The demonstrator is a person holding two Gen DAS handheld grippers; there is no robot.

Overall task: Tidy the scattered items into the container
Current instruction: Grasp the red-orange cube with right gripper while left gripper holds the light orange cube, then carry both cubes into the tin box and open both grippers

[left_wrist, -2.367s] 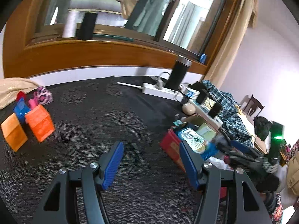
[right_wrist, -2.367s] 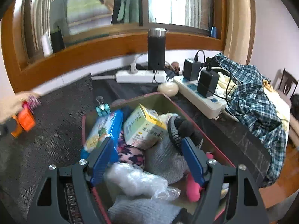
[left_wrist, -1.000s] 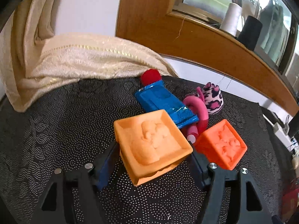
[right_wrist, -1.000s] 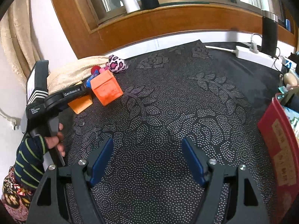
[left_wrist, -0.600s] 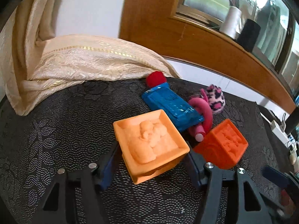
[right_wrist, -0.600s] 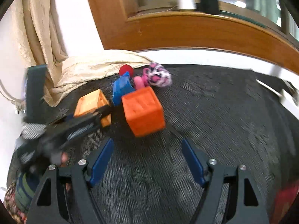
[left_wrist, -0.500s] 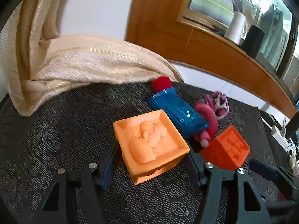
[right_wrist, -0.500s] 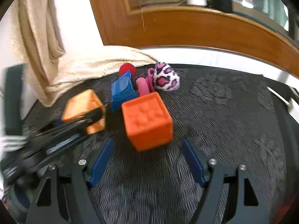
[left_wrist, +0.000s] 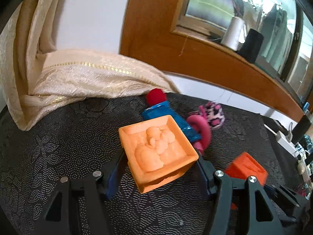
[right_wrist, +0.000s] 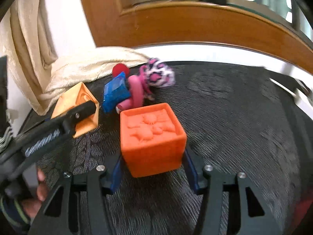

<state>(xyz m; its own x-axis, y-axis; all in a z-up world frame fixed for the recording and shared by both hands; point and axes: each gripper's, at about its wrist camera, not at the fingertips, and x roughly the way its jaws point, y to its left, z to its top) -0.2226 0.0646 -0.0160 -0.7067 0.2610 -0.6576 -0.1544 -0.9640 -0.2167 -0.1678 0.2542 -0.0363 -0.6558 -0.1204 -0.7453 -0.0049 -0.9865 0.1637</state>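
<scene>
Two orange blocks (left_wrist: 156, 152) (right_wrist: 151, 137), one between each hand-held gripper's fingers

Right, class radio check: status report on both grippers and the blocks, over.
Left gripper shut on pale orange block. Right gripper straddling dark orange block, grip unconfirmed. Blue packet and pink toy lie close behind.

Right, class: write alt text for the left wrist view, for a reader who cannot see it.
A light orange cube with a raised figure sits between the left gripper's blue pads. Behind it lie a blue packet, a red ball and a cream curtain.
</scene>
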